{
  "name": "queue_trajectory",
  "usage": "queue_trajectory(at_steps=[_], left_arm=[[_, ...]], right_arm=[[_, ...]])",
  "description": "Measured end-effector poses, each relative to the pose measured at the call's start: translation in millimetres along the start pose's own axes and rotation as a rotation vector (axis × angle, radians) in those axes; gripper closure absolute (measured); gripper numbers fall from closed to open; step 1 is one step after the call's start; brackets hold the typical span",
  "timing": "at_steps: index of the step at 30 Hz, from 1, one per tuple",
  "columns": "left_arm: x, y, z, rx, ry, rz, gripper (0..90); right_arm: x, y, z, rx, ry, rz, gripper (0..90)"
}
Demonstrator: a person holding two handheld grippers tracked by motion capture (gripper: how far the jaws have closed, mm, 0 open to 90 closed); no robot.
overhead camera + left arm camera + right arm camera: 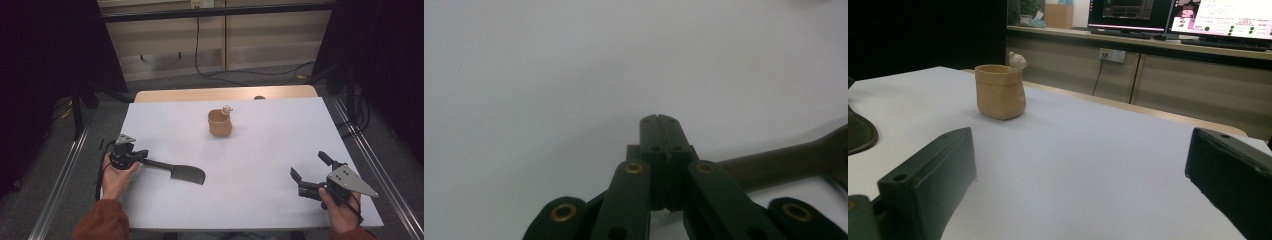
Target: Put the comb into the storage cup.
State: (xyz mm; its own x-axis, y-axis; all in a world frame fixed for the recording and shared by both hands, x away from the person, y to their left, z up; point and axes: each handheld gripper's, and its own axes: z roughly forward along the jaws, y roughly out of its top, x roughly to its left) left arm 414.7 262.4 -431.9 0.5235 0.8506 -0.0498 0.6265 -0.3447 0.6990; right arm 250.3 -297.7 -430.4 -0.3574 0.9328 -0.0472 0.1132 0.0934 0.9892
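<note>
black spatula (175, 170) is lying flat on the white table (260, 165), left gripper (142, 154) pinching its handle; right gripper (310, 172) is gaping wide, holding nothing.

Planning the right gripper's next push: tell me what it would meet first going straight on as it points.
Likely nothing soon: the right gripper, jaws open, faces bare white table. The tan cup stands left of its line; depth is uncertain.
</note>
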Motion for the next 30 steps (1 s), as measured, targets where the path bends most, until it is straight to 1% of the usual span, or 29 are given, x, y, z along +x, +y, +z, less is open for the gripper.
queue_trajectory(at_steps=[2, 4, 6, 7, 10, 11, 14, 17, 19, 22, 23, 25, 27, 29, 30], left_arm=[[0.9, -1.7, 1.6, 0.009, -0.003, -0.002, 90.0], [1.4, -1.8, 1.2, 0.008, -0.009, 0.0, 90.0], [0.5, -2.1, 0.7, 0.01, -0.002, 0.002, 90.0], [0.9, -2.4, 0.3, 0.018, -0.002, 0.011, 90.0], [1.8, -5.0, 1.1, 0.016, -0.003, 0.003, 90.0], [2.9, -5.9, 1.2, 0.021, 0.0, 0.007, 90.0], [5.3, -9.7, 2.1, 0.032, -0.005, -0.005, 90.0], [5.7, -11.8, 1.0, 0.032, -0.009, -0.005, 90.0], [4.7, -13.7, 0.6, 0.028, -0.011, -0.013, 90.0], [5.4, -15.7, 0.3, 0.043, -0.014, -0.003, 90.0], [4.8, -16.4, 0.3, 0.039, -0.015, -0.008, 90.0], [3.8, -16.4, -0.1, 0.039, -0.019, -0.005, 90.0], [2.6, -16.2, -0.4, 0.043, -0.021, 0.001, 90.0], [1.7, -16.4, -0.5, 0.049, -0.02, 0.014, 90.0], [1.2, -16.4, -0.6, 0.049, -0.021, 0.012, 90.0]], right_arm=[[0.1, 0.0, 0.0, 0.0, 0.002, 0.0, 0.0], [0.0, 0.0, 0.1, 0.0, 0.0, 0.0, 0.0], [0.0, 0.0, 0.1, 0.0, 0.0, 0.0, 0.0], [-0.2, 0.0, 0.1, -0.001, 0.0, 0.0, 0.0], [-0.2, 0.1, 0.0, -0.001, 0.0, 0.0, 0.0], [-0.1, 0.1, 0.0, -0.002, 0.001, 0.0, 0.0], [-0.1, 0.1, -0.1, -0.002, 0.0, 0.0, 0.0], [-0.1, 0.2, 0.0, -0.002, 0.001, 0.0, 0.0], [0.0, 0.1, 0.2, -0.001, -0.001, 0.0, 0.0], [0.1, 0.2, 0.2, -0.001, -0.001, 0.0, 0.0], [0.1, 0.2, 0.1, -0.003, 0.001, 0.001, 0.0], [0.0, 0.2, 0.2, -0.001, -0.001, -0.001, 0.0], [0.0, 0.1, 0.3, -0.001, -0.001, -0.001, 0.0], [-0.1, 0.2, 0.3, -0.001, -0.001, 0.0, 0.0], [-0.1, 0.2, 0.2, -0.001, -0.001, 0.0, 0.0]])
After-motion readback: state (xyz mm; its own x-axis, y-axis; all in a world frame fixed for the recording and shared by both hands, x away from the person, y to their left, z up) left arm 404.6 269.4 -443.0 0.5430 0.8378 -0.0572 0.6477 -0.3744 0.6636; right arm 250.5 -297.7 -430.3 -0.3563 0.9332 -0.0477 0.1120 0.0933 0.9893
